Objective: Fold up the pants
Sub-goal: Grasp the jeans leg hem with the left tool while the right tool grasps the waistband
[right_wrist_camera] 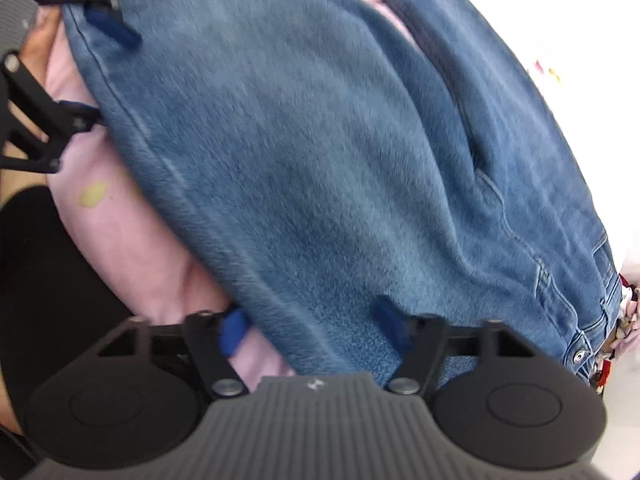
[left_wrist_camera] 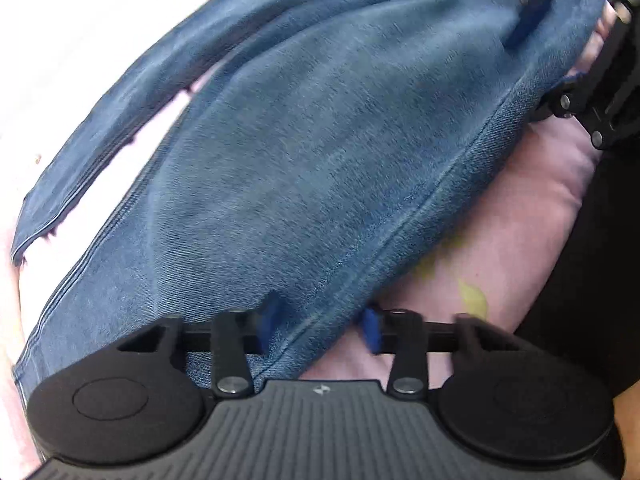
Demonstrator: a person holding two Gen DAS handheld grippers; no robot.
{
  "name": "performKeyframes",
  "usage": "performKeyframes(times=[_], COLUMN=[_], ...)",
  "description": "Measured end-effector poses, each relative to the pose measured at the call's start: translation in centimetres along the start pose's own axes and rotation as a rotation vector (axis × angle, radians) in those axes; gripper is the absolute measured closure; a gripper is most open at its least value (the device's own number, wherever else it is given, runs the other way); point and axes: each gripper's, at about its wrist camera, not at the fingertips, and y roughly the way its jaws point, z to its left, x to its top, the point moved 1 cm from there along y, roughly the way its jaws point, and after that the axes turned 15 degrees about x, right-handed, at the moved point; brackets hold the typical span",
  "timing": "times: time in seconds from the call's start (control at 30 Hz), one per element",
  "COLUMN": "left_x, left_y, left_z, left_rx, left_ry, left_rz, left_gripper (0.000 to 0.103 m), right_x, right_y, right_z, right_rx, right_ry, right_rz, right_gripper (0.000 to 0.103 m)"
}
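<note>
Blue denim pants (left_wrist_camera: 320, 140) lie on a pink sheet (left_wrist_camera: 532, 216), one leg stacked over the other. My left gripper (left_wrist_camera: 320, 326) is open, its blue pads (left_wrist_camera: 269, 320) straddling the near seam edge of the pants. My right gripper (right_wrist_camera: 312, 326) is open too, its pads (right_wrist_camera: 232, 332) straddling the same edge nearer the waistband (right_wrist_camera: 580, 320). Each gripper shows in the other's view: the right one at top right (left_wrist_camera: 560, 52), the left one at top left (right_wrist_camera: 96, 40). Both views are blurred.
The pink sheet (right_wrist_camera: 116, 236) has a yellow print (left_wrist_camera: 474, 296) near its front edge. A dark area (left_wrist_camera: 592, 260) lies past that edge. Bright white bedding (left_wrist_camera: 80, 40) lies beyond the pants. Patterned fabric (right_wrist_camera: 624, 320) sits by the waistband.
</note>
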Motion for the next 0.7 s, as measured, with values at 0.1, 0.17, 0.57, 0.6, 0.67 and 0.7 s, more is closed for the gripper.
performKeyframes(times=[0.1, 0.17, 0.57, 0.6, 0.67, 0.7], left_x=[0.3, 0.7, 8.4, 8.6, 8.9, 8.8], left_y=[-0.7, -1.4, 1.7, 2.6, 4.1, 4.7], left_z=[1.4, 2.7, 11.9, 12.3, 12.5, 12.7], left_rx=[-0.002, 0.012, -0.081, -0.093, -0.108, -0.110], left_ry=[-0.068, -0.114, -0.386, -0.406, -0.429, -0.440], left_rz=[-0.022, -0.052, -0.018, -0.012, 0.002, 0.007], left_gripper=[0.081, 0.085, 0.086, 0.086, 0.086, 0.086], right_x=[-0.1, 0.1, 6.6, 7.2, 8.2, 8.8], right_y=[-1.0, -2.0, -5.3, -4.8, -3.9, -3.4], right_z=[0.4, 0.7, -7.5, -8.2, -9.5, -10.1], right_rx=[-0.014, -0.047, -0.082, -0.085, -0.087, -0.087], right_ry=[-0.014, -0.022, 0.171, 0.177, 0.189, 0.196], right_rz=[-0.038, -0.074, -0.252, -0.252, -0.257, -0.256], right_gripper=[0.082, 0.087, 0.093, 0.093, 0.093, 0.093])
